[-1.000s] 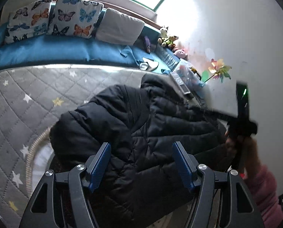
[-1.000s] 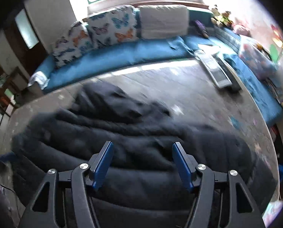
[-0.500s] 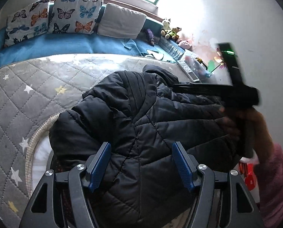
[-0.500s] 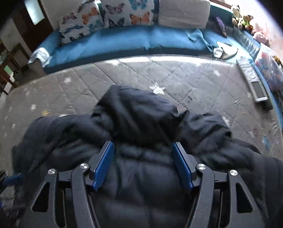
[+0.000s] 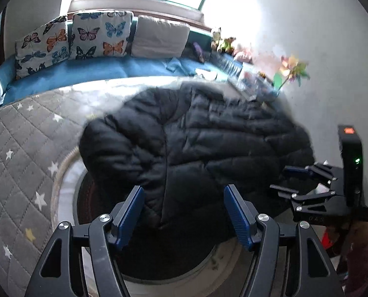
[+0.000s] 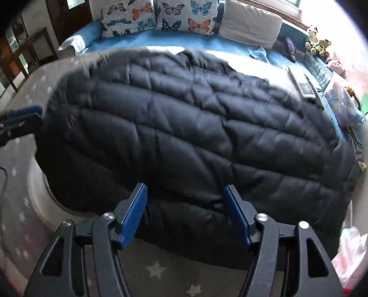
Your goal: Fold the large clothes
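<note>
- Hovering above black puffer jacket (image 6: 196,128), spread wide across grey star-quilted mattress (image 5: 23,153), near hem draped over round basket (image 5: 65,173); likely laid flat ready for folding.
- Left gripper (image 5: 184,212): jaws wide apart, nothing between pads, angled down at near hem.
- Right gripper (image 6: 185,212): jaws wide apart, gripping nothing, aimed at hem edge, probably lining up a pinch.

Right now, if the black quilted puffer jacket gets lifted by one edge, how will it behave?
The black quilted puffer jacket probably flops and drapes: it already sags over the mattress edge. Its puffy padding suggests light for its bulk. The smooth shell looks somewhat slippery.
</note>
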Action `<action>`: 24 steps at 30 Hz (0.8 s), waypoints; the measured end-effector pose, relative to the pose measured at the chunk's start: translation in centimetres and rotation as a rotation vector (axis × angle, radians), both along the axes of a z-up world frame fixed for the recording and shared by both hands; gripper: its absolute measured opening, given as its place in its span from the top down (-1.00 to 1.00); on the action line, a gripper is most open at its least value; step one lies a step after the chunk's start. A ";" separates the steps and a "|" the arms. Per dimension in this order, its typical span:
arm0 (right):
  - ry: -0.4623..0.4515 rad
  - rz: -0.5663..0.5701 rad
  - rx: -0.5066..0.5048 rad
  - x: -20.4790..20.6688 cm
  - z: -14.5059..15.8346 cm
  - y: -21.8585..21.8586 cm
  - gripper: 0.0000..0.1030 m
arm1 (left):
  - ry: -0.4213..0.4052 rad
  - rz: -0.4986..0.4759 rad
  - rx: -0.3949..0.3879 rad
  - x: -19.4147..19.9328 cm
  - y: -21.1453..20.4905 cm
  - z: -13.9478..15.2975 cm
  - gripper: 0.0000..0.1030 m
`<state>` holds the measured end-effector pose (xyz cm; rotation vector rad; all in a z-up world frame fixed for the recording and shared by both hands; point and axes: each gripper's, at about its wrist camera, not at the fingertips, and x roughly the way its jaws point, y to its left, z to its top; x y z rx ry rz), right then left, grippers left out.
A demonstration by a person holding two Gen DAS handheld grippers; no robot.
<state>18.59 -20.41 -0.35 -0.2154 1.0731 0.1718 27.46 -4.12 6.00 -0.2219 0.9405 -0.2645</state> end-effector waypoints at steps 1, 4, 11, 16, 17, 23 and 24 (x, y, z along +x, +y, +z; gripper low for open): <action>-0.016 -0.005 0.002 -0.2 -0.1 0.1 -0.37 | 0.005 0.003 0.036 0.0 -0.5 -0.8 -0.37; -0.068 -0.017 0.006 -1.0 1.1 0.2 -0.37 | -0.017 0.015 0.107 -0.8 -1.1 -1.4 -0.37; -0.158 -0.051 0.001 -5.1 2.5 0.0 -0.37 | -0.113 0.021 0.147 -5.1 -2.4 1.2 -0.37; -0.184 -0.065 0.001 -7.6 2.3 0.2 -0.45 | -0.155 0.014 0.218 -8.3 -3.9 2.6 -0.37; -0.196 -0.067 -0.002 -8.3 2.4 0.5 -0.47 | -0.158 0.012 0.227 -9.0 -4.2 2.7 -0.38; -0.249 -0.087 0.036 -10.9 3.2 0.9 -0.64 | -0.167 0.046 0.239 -12.8 -4.3 3.0 -0.38; -0.259 -0.089 0.037 -11.4 3.4 1.1 -0.69 | -0.165 0.053 0.235 -13.3 -4.0 3.0 -0.38</action>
